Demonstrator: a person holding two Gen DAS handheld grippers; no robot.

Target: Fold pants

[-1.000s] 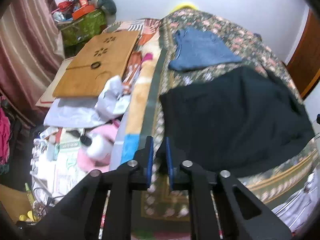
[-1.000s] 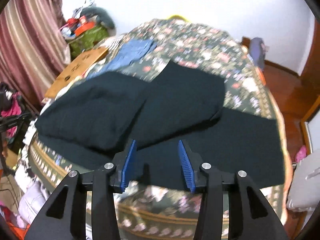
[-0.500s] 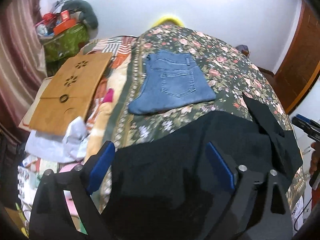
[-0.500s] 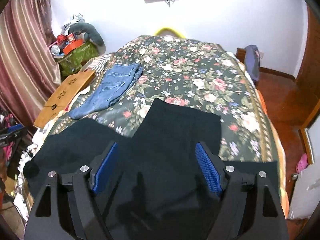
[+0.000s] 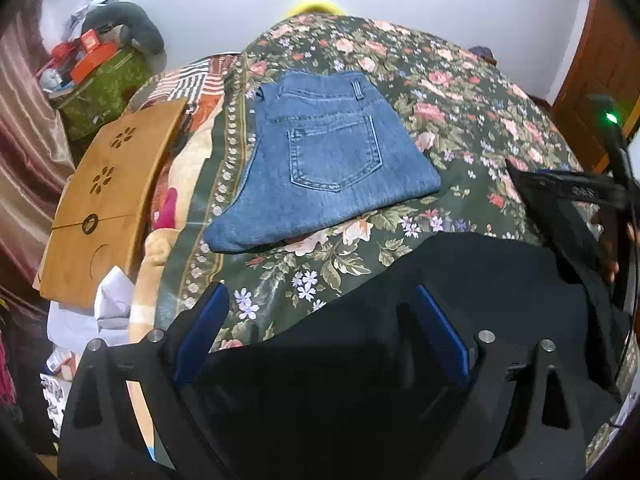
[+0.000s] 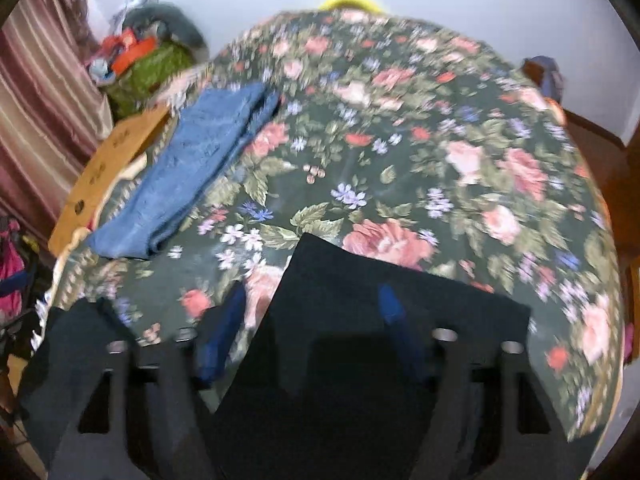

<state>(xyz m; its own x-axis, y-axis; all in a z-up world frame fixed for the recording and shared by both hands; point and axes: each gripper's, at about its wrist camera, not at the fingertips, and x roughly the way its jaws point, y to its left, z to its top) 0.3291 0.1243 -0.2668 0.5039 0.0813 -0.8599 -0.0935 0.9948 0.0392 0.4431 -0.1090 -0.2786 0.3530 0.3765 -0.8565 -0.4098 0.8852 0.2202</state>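
Since a second ago the left claw [image 5: 320,332] has sprung wide and empty, over the black pants [image 5: 460,280] on the bed [image 5: 460,92]. The right claw [image 6: 310,320] is closing over the folded leg [image 6: 380,292], gripping nothing; best pinch both layers at the hem.

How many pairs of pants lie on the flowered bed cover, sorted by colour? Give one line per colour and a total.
Blue jeans, folded: 1
Black pants, spread at the near edge of the bed cover: 1
Total: 2
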